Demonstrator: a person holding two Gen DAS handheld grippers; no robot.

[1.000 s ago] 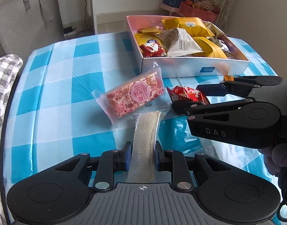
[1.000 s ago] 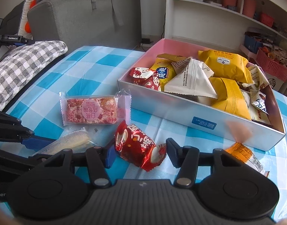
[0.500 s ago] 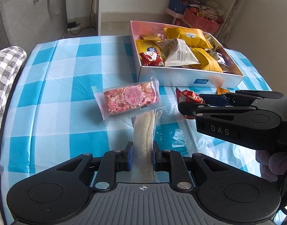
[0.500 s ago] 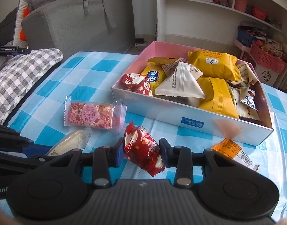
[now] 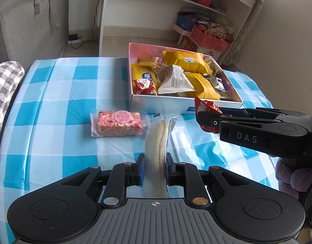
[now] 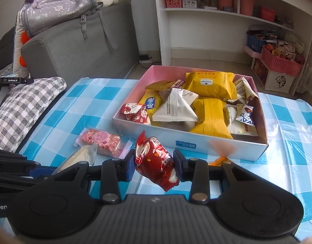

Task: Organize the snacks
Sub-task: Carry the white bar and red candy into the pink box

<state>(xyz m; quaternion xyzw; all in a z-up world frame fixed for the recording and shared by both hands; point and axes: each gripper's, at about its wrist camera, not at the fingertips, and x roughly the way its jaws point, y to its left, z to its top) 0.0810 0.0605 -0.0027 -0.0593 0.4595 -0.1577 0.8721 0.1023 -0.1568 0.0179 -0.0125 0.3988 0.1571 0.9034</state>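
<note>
Wafer (image 5: 156, 142) between left claw (image 5: 155, 168) pads.

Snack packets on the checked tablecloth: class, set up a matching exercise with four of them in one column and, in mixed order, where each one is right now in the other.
Column A
1. red foil snack
2. pale cream bar in clear wrapper
3. pink rice crisp bar
4. white triangular packet

Column B
a. lying loose on the tablecloth, in front of the box
b. clamped in the left gripper
c. inside the box
d. clamped in the right gripper

Pairs: 1-d, 2-b, 3-a, 4-c
</note>
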